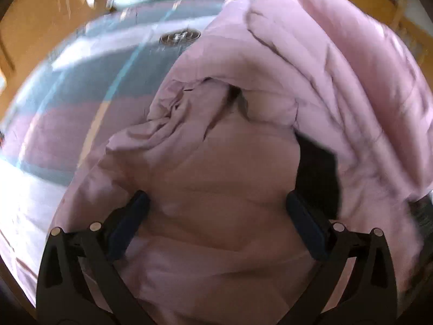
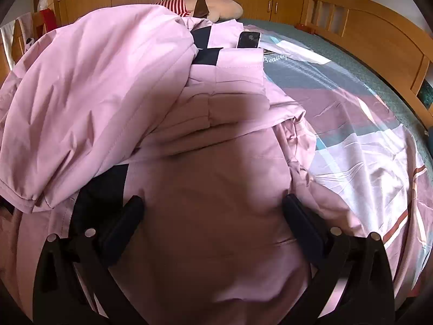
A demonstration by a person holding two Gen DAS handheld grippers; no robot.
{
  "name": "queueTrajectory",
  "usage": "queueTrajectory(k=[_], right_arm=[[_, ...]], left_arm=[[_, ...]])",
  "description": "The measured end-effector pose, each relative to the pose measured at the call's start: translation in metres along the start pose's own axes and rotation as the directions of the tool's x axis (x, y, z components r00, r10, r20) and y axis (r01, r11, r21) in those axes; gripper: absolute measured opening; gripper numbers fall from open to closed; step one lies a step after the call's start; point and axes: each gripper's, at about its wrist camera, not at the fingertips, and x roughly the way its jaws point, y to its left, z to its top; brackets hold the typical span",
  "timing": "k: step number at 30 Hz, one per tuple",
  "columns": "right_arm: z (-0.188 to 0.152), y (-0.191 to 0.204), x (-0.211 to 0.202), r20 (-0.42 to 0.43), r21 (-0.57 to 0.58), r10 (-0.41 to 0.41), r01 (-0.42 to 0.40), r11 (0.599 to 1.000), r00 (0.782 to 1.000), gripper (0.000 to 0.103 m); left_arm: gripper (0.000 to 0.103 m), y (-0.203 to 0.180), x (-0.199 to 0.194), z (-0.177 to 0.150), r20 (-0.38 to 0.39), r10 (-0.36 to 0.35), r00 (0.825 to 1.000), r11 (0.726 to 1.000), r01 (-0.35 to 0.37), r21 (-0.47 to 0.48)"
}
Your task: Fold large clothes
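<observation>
Tongs are hovering spread wide over the work: the left gripper [image 1: 216, 205] is hanging with its dark-padded fingers apart above a puffy stretch of the pale pink padded jacket [image 1: 230, 162], gripping nothing, and the right gripper [image 2: 213, 211] is doing the same, its black fingers straddling smooth pink fabric without pinching it. Around them the jacket is lying bunched on the striped pink, grey and white bedsheet [image 2: 351, 135], with one bulky part flopping over the body and dark lining showing in the gaps. Further out, a dark phone [image 2: 249, 39] is resting on the jacket's far edge, a beige plush toy [image 2: 216, 6] is lying by the wooden headboard [image 2: 379, 35]. To my eye the folding is only partly under way: one fold looks laid over, yet the bundle is loose and uneven, needing flattening and further folds.
</observation>
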Motion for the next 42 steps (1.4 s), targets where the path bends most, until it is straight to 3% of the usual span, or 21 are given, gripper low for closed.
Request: queueTrajectory(k=[4, 6, 8, 9, 10, 12, 14, 15, 16, 18, 22, 24, 26, 28, 30, 34, 39, 41, 42], right_arm=[[0.001, -0.001, -0.002, -0.002, 0.001, 0.002, -0.002, 1.0, 1.0, 0.102], [0.002, -0.003, -0.001, -0.001, 0.001, 0.002, -0.002, 1.0, 1.0, 0.102], [0.001, -0.002, -0.002, 0.001, 0.002, 0.003, -0.003, 1.0, 1.0, 0.102], [-0.001, -0.003, -0.002, 0.001, 0.001, 0.002, -0.002, 1.0, 1.0, 0.102], [-0.001, -0.003, -0.002, 0.002, 0.0, 0.0, 0.0, 1.0, 1.0, 0.102], [0.0, -0.003, -0.002, 0.003, -0.002, -0.003, 0.003, 1.0, 1.0, 0.102], [0.0, -0.003, -0.002, 0.003, -0.004, -0.004, 0.004, 1.0, 1.0, 0.102], [0.001, -0.004, -0.001, 0.003, -0.004, -0.005, 0.005, 1.0, 1.0, 0.102], [0.001, -0.004, -0.001, 0.003, -0.005, -0.006, 0.006, 1.0, 1.0, 0.102], [0.001, -0.004, -0.001, 0.003, -0.006, -0.007, 0.008, 1.0, 1.0, 0.102], [0.002, -0.005, -0.001, 0.002, -0.01, -0.009, 0.009, 1.0, 1.0, 0.102], [0.002, -0.005, -0.001, 0.002, -0.011, -0.009, 0.009, 1.0, 1.0, 0.102], [0.002, -0.005, -0.001, 0.002, -0.011, -0.009, 0.009, 1.0, 1.0, 0.102], [0.002, -0.005, -0.001, 0.003, -0.012, -0.01, 0.01, 1.0, 1.0, 0.102], [0.002, -0.005, -0.001, 0.002, -0.012, -0.01, 0.01, 1.0, 1.0, 0.102], [0.002, -0.005, -0.001, 0.004, -0.012, -0.009, 0.009, 1.0, 1.0, 0.102], [0.002, -0.005, -0.001, 0.003, -0.012, -0.009, 0.009, 1.0, 1.0, 0.102], [0.002, -0.005, -0.001, 0.003, -0.012, -0.009, 0.009, 1.0, 1.0, 0.102], [0.001, -0.005, -0.001, 0.003, -0.012, -0.009, 0.009, 1.0, 1.0, 0.102]], left_arm=[[0.101, 0.0, -0.002, 0.0, 0.02, 0.006, 1.0, 1.0, -0.006, -0.002], [0.101, 0.001, -0.018, 0.0, 0.038, -0.005, 0.999, 0.999, 0.006, -0.045], [0.101, 0.007, -0.047, 0.002, 0.143, -0.068, 0.987, 0.993, 0.08, -0.081], [0.101, 0.006, -0.063, 0.001, 0.212, -0.085, 0.974, 0.993, 0.099, -0.058], [0.101, 0.002, -0.066, 0.004, 0.234, -0.078, 0.969, 0.995, 0.089, -0.037], [0.101, -0.004, -0.058, 0.004, 0.192, -0.068, 0.979, 0.998, 0.068, 0.003], [0.101, -0.011, -0.017, -0.002, 0.007, -0.067, 0.998, 0.998, 0.067, 0.014], [0.101, -0.016, -0.003, -0.005, -0.018, -0.02, 1.0, 0.999, 0.021, 0.046], [0.101, -0.025, -0.005, -0.006, 0.03, 0.018, 0.999, 0.996, -0.02, 0.083], [0.101, -0.03, -0.007, -0.004, 0.017, 0.04, 0.999, 0.996, -0.041, 0.084], [0.101, -0.018, -0.02, 0.002, 0.015, -0.008, 1.0, 1.0, 0.008, 0.011], [0.101, -0.011, -0.042, 0.003, 0.089, -0.042, 0.995, 0.999, 0.044, -0.023], [0.101, -0.015, -0.054, 0.0, 0.144, -0.034, 0.989, 0.999, 0.036, -0.009], [0.101, -0.02, -0.045, 0.001, 0.103, -0.032, 0.994, 0.999, 0.029, 0.031], [0.101, -0.025, -0.012, -0.004, -0.038, -0.015, 0.999, 0.998, 0.017, 0.052], [0.101, -0.029, -0.025, -0.004, -0.015, 0.005, 1.0, 0.999, -0.004, 0.041], [0.101, -0.028, -0.062, -0.005, 0.11, -0.097, 0.989, 0.995, 0.096, 0.016], [0.101, -0.033, -0.062, -0.008, 0.106, -0.118, 0.987, 0.993, 0.115, 0.036], [0.101, -0.037, -0.053, -0.01, 0.056, -0.135, 0.989, 0.99, 0.133, 0.045]])
